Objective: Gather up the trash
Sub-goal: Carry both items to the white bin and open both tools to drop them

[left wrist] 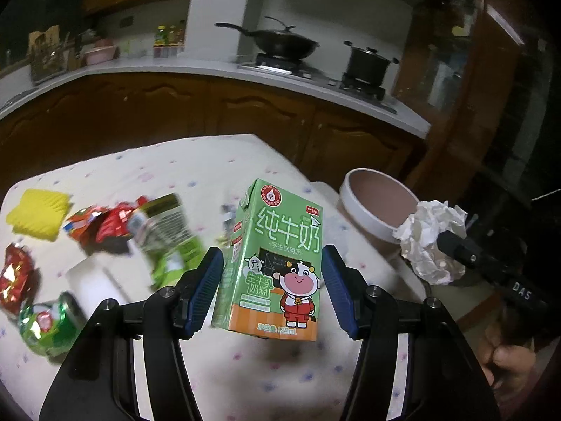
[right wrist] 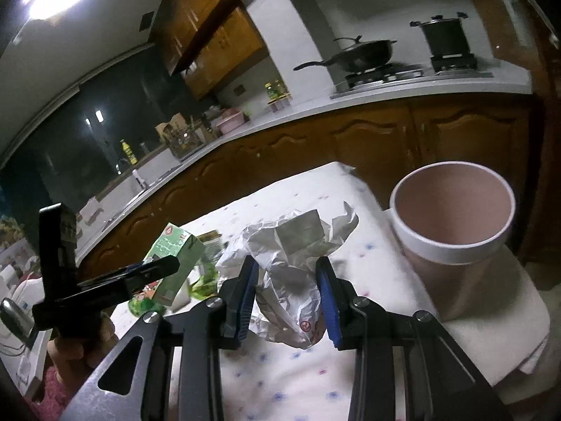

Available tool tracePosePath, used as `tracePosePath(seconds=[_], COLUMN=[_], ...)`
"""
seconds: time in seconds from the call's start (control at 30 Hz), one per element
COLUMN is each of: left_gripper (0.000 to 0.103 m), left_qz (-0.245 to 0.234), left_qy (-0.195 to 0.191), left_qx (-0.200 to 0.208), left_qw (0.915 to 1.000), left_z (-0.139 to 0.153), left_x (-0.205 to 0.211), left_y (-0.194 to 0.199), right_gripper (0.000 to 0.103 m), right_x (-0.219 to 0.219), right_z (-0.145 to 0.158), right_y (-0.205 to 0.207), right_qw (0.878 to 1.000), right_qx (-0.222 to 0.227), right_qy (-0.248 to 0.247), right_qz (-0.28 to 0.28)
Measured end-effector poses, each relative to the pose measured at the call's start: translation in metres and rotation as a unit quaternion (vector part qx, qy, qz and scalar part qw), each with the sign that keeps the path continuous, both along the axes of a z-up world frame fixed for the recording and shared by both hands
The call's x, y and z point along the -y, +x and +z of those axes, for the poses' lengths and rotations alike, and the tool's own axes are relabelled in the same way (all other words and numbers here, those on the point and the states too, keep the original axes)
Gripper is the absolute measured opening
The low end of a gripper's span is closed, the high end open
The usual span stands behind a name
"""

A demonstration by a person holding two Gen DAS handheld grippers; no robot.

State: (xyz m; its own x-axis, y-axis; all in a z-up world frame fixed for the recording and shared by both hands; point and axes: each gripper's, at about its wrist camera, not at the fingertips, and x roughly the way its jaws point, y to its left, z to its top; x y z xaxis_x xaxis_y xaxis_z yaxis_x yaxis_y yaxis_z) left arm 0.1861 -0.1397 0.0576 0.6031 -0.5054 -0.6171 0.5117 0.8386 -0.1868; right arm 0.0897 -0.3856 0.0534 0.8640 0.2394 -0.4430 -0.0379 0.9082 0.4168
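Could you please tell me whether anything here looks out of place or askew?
Nothing is spilled. The green milk carton hangs tilted in the left gripper, and wrappers lie scattered across the white dotted tablecloth.

The milk carton (left wrist: 277, 266) between the left gripper's ribbed blue pads (left wrist: 205, 287) is smooth printed card. The paper wad (right wrist: 291, 273) in the right gripper looks crumpled and matt. Left of the carton, foil wrappers (left wrist: 101, 226) shine glossy on the matt cloth (left wrist: 196, 165).
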Motion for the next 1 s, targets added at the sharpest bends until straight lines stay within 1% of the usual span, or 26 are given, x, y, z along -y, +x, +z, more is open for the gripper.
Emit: tracePosePath(seconds=[0.17,0.37,0.63,0.83,1.0], left_gripper=[0.058,0.058,0.058,0.058,0.058], left_qz=[-0.021,-0.045,-0.078,-0.101,-0.113], left_qy=[-0.003,-0.007,-0.011,-0.007,-0.003], left_qx=[0.002,-0.007,-0.005,-0.021,-0.050], left_qw=[0.9998,0.9989,0.9968,0.9946,0.9924], left_z=[0.003,0.001,0.005,-0.005,-0.021], left_x=[0.029,0.066,0.133,0.196,0.237], left_y=[0.003,0.011,0.034,0.063,0.085], right_gripper=[0.035,0.035,0.036,0.036,0.037], right_x=[0.023,0.056,0.113,0.156,0.177], right_z=[0.002,-0.001,-0.001,-0.008,-0.016], right_y=[0.000,0.003,0.019,0.043,0.057], right_qw=[1.000,0.998,0.993,0.990,0.988], right_qx=[-0.001,-0.008,-0.011,-0.028,-0.041], right_qy=[-0.001,-0.006,-0.026,-0.029,-0.029], right_qz=[-0.025,-0.061,-0.113,-0.137,-0.143])
